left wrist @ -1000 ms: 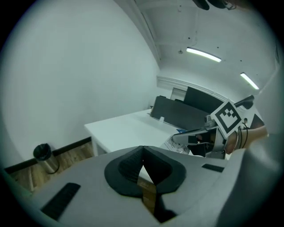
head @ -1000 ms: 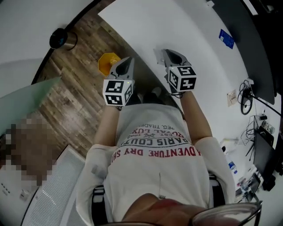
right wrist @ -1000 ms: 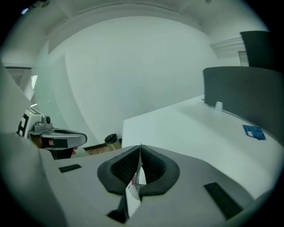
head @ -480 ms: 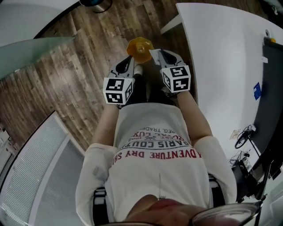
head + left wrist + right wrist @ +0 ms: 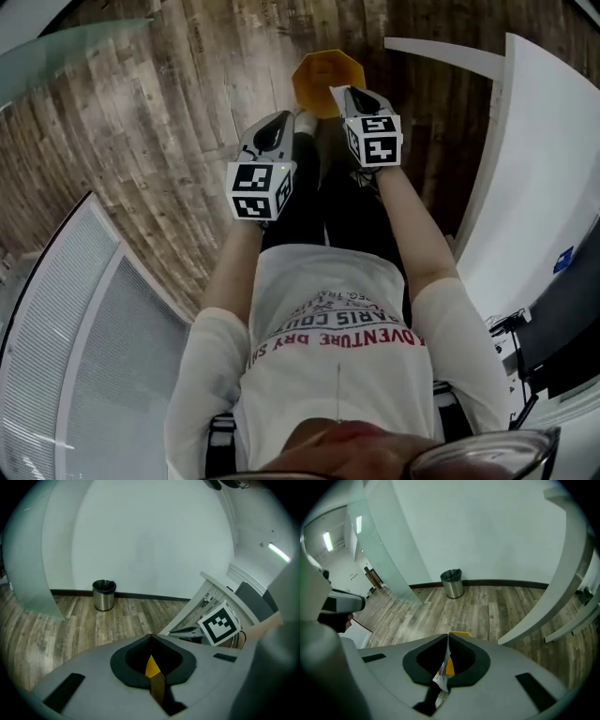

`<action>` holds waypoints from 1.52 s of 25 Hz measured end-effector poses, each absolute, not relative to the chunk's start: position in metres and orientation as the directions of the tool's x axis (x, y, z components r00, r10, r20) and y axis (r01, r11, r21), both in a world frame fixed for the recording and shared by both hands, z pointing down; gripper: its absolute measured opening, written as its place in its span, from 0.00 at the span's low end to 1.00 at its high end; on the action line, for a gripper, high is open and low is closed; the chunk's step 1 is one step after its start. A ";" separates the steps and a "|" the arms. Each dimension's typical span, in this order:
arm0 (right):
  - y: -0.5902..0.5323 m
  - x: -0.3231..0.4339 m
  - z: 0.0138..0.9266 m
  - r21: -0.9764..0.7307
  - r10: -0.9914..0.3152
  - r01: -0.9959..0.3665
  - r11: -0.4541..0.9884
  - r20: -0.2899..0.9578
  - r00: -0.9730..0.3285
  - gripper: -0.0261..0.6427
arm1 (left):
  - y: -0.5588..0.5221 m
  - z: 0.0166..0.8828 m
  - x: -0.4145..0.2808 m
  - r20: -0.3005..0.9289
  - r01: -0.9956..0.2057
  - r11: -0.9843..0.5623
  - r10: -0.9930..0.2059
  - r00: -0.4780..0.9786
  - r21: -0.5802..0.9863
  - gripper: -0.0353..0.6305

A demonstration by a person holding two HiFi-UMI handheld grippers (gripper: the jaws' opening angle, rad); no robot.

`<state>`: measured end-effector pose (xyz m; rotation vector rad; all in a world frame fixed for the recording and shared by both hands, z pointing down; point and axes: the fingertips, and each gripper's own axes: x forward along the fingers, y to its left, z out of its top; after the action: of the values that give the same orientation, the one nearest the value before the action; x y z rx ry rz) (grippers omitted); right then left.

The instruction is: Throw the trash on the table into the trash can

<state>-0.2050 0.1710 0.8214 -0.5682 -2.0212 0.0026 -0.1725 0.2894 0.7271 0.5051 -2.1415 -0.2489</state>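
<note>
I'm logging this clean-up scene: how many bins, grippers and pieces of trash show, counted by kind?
Yellow bin: 1
Silver bin: 1
Grippers, the left gripper and the right gripper: 2
Paper scrap, pinched in the right gripper's shut jaws: 1
Total: 5

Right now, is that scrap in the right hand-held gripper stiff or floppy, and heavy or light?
The scrap looks thin and creased, sagging where the shut right hand-held gripper pinches it, so it is probably floppy. It seems very light, so it may flutter rather than drop straight into the yellow can.
</note>
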 end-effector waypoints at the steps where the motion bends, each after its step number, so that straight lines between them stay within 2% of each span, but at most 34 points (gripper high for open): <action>1: 0.174 -0.204 0.843 -0.239 0.391 0.386 0.891 0.837 -0.383 0.08 | 0.293 0.747 -0.169 0.741 -0.234 0.901 -0.434 -0.513 0.366 0.09; 7: 0.181 -0.201 0.950 -0.209 0.357 0.377 0.902 0.853 -0.381 0.08 | 0.303 0.847 -0.140 0.777 -0.144 0.901 -0.427 -0.464 0.409 0.09; 13: 0.190 -0.177 1.031 -0.223 0.361 0.394 0.892 0.875 -0.322 0.09 | 0.323 0.902 -0.105 0.808 -0.087 0.906 -0.411 -0.422 0.415 0.09; 14: 0.190 -0.175 1.038 -0.227 0.356 0.382 0.896 0.880 -0.313 0.15 | 0.326 0.905 -0.103 0.809 -0.087 0.906 -0.411 -0.420 0.415 0.09; 15: 0.190 -0.173 1.042 -0.229 0.352 0.372 0.900 0.883 -0.309 0.28 | 0.328 0.907 -0.101 0.810 -0.089 0.906 -0.410 -0.419 0.413 0.09; 16: 0.190 -0.172 1.044 -0.228 0.348 0.366 0.902 0.885 -0.308 0.36 | 0.331 0.907 -0.100 0.811 -0.091 0.908 -0.408 -0.419 0.410 0.09; 17: 0.190 -0.170 1.044 -0.222 0.344 0.366 0.904 0.887 -0.310 0.36 | 0.333 0.907 -0.099 0.813 -0.090 0.910 -0.404 -0.420 0.406 0.09; 27: 0.192 -0.175 0.974 -0.209 0.343 0.369 0.906 0.873 -0.347 0.35 | 0.325 0.849 -0.116 0.779 -0.114 0.904 -0.415 -0.471 0.413 0.09; 32: 0.180 -0.173 0.877 -0.184 0.328 0.354 0.917 0.855 -0.402 0.13 | 0.301 0.774 -0.125 0.758 -0.153 0.898 -0.432 -0.488 0.413 0.09; 38: 0.154 -0.193 0.732 -0.244 0.360 0.273 0.930 0.747 -0.559 0.09 | 0.257 0.665 -0.167 0.682 -0.283 0.868 -0.496 -0.537 0.408 0.09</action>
<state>-0.1934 0.1538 0.7318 -0.4476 -2.1958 0.1247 -0.1666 0.2572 0.6646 0.5611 -2.1691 -0.3131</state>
